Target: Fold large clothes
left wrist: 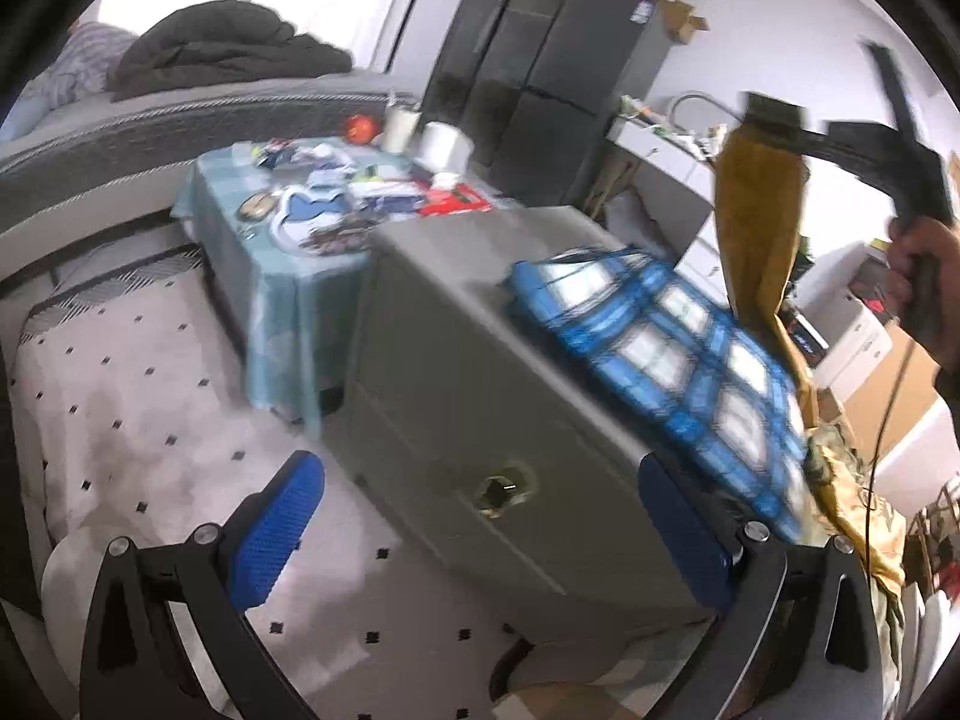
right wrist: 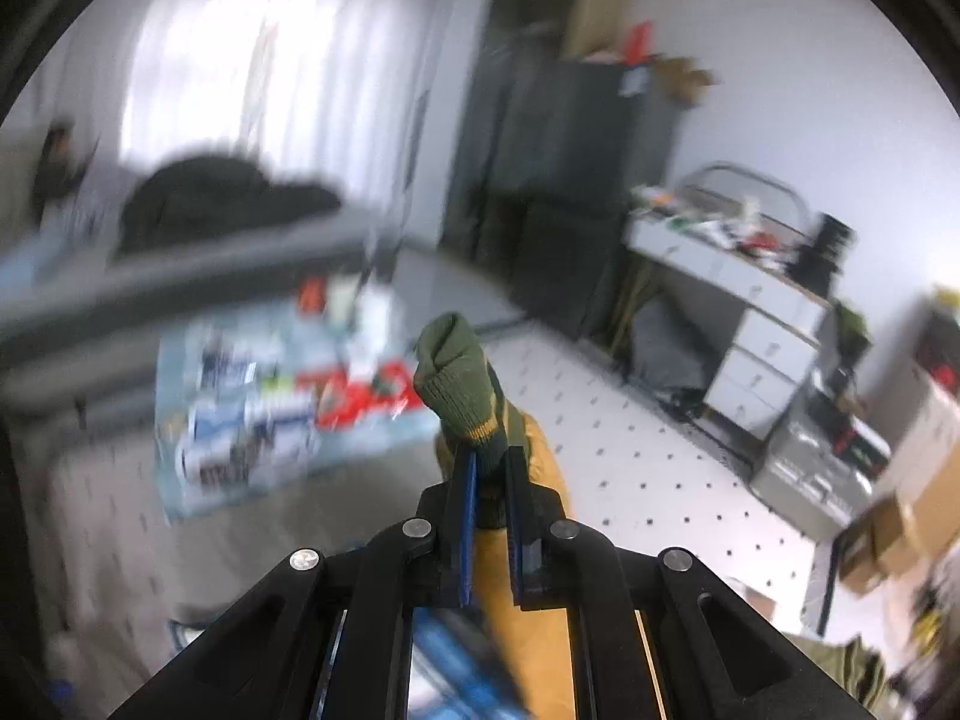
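Observation:
A mustard-yellow garment (left wrist: 759,228) hangs in the air at the right of the left wrist view, and my right gripper (left wrist: 774,114) holds its top end. In the right wrist view my right gripper (right wrist: 492,462) is shut on the garment's green ribbed cuff (right wrist: 456,378), with yellow fabric (right wrist: 528,588) trailing below the fingers. A blue and white plaid cloth (left wrist: 660,330) lies on a grey cabinet (left wrist: 456,372). My left gripper (left wrist: 480,534) stands open low in front of the cabinet, nothing between its blue pads (left wrist: 276,534).
A person's hand (left wrist: 918,276) grips the right tool's handle. A small table under a teal cloth (left wrist: 282,276), crowded with items, stands behind the cabinet. A bed (left wrist: 180,114) with dark bedding, a dark wardrobe (left wrist: 540,72) and a white desk (right wrist: 750,300) line the room. The floor is white tile with black dots.

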The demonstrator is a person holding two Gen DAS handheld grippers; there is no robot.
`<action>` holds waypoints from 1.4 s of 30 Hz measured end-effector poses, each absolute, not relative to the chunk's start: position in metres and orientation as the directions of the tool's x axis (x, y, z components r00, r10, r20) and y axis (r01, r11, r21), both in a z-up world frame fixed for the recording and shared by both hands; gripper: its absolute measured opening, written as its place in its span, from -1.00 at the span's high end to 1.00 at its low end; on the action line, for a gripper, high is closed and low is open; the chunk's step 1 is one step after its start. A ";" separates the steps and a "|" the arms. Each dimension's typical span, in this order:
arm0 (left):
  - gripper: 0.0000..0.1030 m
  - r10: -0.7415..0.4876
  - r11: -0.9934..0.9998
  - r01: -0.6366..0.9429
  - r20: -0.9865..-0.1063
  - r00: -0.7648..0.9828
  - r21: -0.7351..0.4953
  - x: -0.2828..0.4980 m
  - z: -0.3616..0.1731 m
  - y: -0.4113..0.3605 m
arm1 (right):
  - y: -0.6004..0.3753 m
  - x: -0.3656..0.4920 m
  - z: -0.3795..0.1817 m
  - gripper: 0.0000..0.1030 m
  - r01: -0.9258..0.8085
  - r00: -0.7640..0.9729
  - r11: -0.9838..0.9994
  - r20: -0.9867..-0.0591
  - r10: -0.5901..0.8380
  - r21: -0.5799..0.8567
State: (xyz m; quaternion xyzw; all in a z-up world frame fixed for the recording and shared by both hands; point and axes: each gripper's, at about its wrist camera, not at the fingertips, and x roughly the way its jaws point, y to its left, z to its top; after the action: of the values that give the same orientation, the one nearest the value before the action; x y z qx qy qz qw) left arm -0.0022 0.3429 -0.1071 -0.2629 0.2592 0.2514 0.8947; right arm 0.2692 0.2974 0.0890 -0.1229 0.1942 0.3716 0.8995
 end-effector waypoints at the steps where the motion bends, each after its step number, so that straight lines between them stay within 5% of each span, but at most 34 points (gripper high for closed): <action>1: -0.98 0.311 0.744 -0.577 -0.590 0.745 -0.336 0.000 -0.103 0.337 | 0.269 0.274 0.101 0.85 -0.691 0.673 0.721 -0.409 0.616 -0.052; 10: -0.98 0.194 0.876 -0.393 -0.543 0.817 -0.279 0.050 -0.060 0.253 | -0.038 0.283 0.128 0.85 -0.365 0.866 0.913 -0.292 0.405 0.185; 14: -0.98 0.083 0.939 -0.246 -0.534 0.842 -0.241 0.083 -0.042 0.196 | -0.149 0.296 0.076 0.85 -0.186 0.877 0.950 -0.394 0.276 0.250; 21: -0.98 0.025 0.997 -0.065 -0.580 0.814 -0.047 0.154 -0.021 0.119 | -0.292 0.335 -0.123 0.85 0.190 0.647 0.877 -0.728 0.226 0.441; 25: -0.98 -0.001 1.000 0.011 -0.621 0.784 0.012 0.210 -0.018 0.103 | -0.297 0.324 -0.151 0.83 0.139 0.638 0.908 -0.737 0.223 0.396; 28: -0.98 -0.076 0.997 0.055 -0.687 0.723 -0.054 0.263 -0.021 0.096 | -0.294 0.315 -0.144 0.75 0.100 0.646 0.924 -0.730 0.222 0.370; 30: -0.98 -0.130 0.991 0.116 -0.744 0.656 -0.070 0.302 -0.033 0.082 | -0.299 0.307 -0.138 0.55 0.100 0.645 0.926 -0.733 0.219 0.364; 35: -0.98 -0.065 0.971 0.226 -0.816 0.575 0.082 0.361 -0.086 0.043 | -0.313 0.289 -0.128 0.39 0.072 0.672 0.941 -0.713 0.199 0.330; 38: -0.82 -0.096 0.967 0.252 -0.887 0.451 0.024 0.378 -0.136 0.035 | -0.315 0.274 -0.110 0.23 0.030 0.706 0.947 -0.677 0.207 0.320; 42: -0.83 -0.091 0.979 0.201 -0.850 0.520 0.018 0.363 -0.156 0.041 | -0.287 0.287 -0.081 0.12 -0.079 0.695 0.944 -0.661 0.283 0.321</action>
State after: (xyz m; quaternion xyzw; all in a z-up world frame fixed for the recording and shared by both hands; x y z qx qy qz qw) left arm 0.3633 0.0408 -0.1558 0.0570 0.4828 -0.0837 0.8698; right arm 0.2872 -0.2867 -0.0811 0.1352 0.3774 0.0992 0.9107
